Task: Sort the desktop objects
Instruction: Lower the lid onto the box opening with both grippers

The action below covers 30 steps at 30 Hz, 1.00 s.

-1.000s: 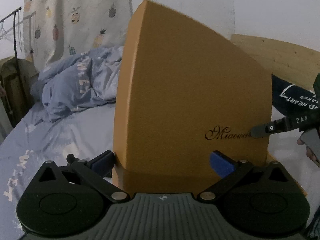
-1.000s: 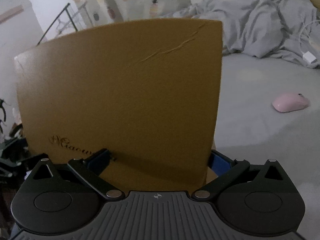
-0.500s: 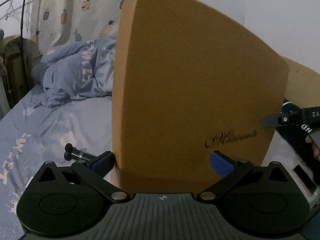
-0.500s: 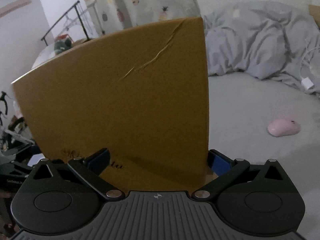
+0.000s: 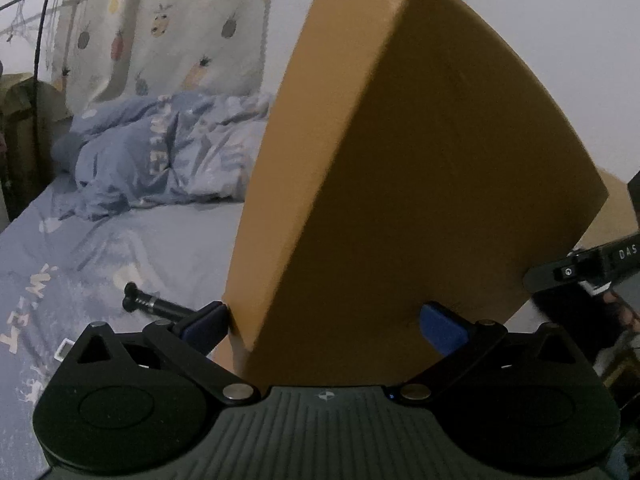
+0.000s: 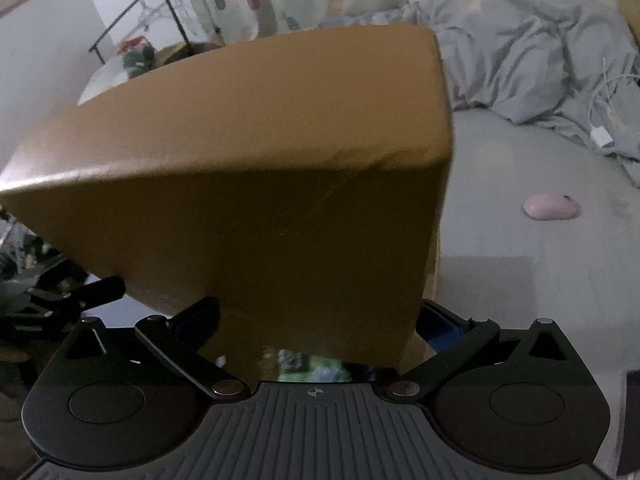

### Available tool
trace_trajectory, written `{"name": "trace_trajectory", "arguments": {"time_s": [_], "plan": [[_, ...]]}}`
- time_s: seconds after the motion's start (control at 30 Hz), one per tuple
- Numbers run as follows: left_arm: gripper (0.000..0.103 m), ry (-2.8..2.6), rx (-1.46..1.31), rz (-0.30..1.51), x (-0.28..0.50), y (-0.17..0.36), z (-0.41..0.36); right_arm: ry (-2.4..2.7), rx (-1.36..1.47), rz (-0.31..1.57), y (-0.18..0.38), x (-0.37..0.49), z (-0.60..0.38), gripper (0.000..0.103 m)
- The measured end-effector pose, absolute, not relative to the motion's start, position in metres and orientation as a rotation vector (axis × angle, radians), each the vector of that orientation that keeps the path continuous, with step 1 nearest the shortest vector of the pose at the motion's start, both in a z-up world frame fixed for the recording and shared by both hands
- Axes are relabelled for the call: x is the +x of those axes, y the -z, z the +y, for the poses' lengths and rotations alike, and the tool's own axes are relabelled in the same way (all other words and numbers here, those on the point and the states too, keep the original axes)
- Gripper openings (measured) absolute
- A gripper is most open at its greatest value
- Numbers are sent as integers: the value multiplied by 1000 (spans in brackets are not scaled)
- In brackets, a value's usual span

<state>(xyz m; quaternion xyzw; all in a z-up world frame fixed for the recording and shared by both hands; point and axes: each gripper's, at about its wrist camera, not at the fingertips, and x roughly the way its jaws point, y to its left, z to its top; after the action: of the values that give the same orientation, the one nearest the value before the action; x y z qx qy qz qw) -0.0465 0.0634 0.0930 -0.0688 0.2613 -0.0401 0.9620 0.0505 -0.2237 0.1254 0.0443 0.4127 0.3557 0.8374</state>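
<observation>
Left wrist view: both the left claw (image 5: 324,322) and right claw (image 6: 318,320) clamp a tan, creased box lid (image 5: 420,184)

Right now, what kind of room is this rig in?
Most likely a bedroom: a crumpled blue duvet lies on a bed sheet, with a pineapple-print curtain behind. Both grippers hold a brown box lid.

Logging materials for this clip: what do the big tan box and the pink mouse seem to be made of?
Tan box: looks like matte paperboard, given its creased edge and dented face; faux-leather wrap can't be excluded. Pink mouse: probably smooth plastic, with an even, slightly glossy shell, though it is small in the right wrist view.
</observation>
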Motion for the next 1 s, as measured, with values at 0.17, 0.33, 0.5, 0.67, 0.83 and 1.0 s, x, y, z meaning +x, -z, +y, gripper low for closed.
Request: {"name": "trace_trajectory", "arguments": {"time_s": [0.17,0.33,0.5,0.67,0.83,1.0], "plan": [[103,119,-214,568,-37,-98,75,-776,83,919,-146,58,-230,103],[103,112,-241,637,-28,-82,69,-755,119,976,-135,68,-231,103],[103,131,-315,624,-22,-77,80,-775,156,986,-130,70,-237,103],[103,101,-342,655,-17,-66,84,-768,166,986,-114,80,-232,103],[103,58,-400,663,-4,-51,99,-788,197,961,-104,100,-226,103],[103,20,-411,606,8,-52,111,-775,222,942,-92,125,-221,103]]}}
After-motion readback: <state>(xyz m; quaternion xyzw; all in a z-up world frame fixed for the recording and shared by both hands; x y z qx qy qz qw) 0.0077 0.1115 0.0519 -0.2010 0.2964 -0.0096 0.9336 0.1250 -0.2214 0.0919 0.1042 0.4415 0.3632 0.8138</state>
